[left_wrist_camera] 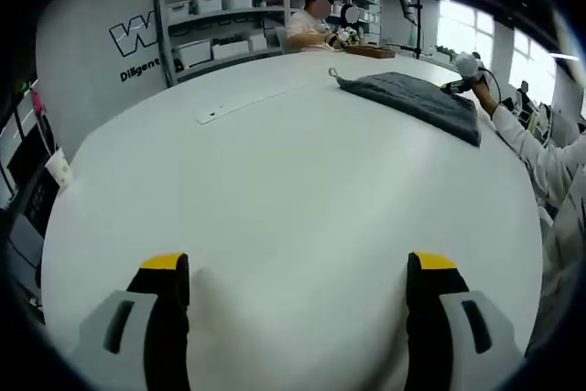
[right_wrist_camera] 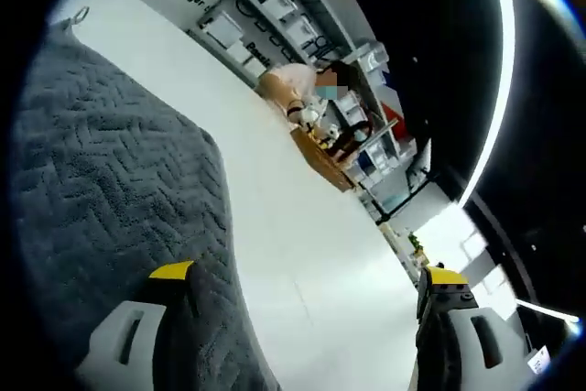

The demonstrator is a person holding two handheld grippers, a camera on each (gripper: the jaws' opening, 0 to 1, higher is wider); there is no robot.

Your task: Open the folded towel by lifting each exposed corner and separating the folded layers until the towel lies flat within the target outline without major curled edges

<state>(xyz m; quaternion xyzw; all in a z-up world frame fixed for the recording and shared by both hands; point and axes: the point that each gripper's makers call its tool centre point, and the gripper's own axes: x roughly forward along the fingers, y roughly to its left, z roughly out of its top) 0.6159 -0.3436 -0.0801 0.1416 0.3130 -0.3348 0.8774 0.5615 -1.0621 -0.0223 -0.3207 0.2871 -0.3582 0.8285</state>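
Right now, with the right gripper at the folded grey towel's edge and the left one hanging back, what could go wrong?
1. The right gripper stands open with one jaw over the grey herringbone towel and the other over the bare white table; closing here may pinch several layers together, not one.
2. The left gripper is open over bare table, away from the towel, so nothing pins it; a lift may drag the whole towel.
3. The towel's hanging loop could snag.

White table (left_wrist_camera: 275, 190), storage shelves (left_wrist_camera: 229, 16) behind — bright windows (left_wrist_camera: 458, 38).
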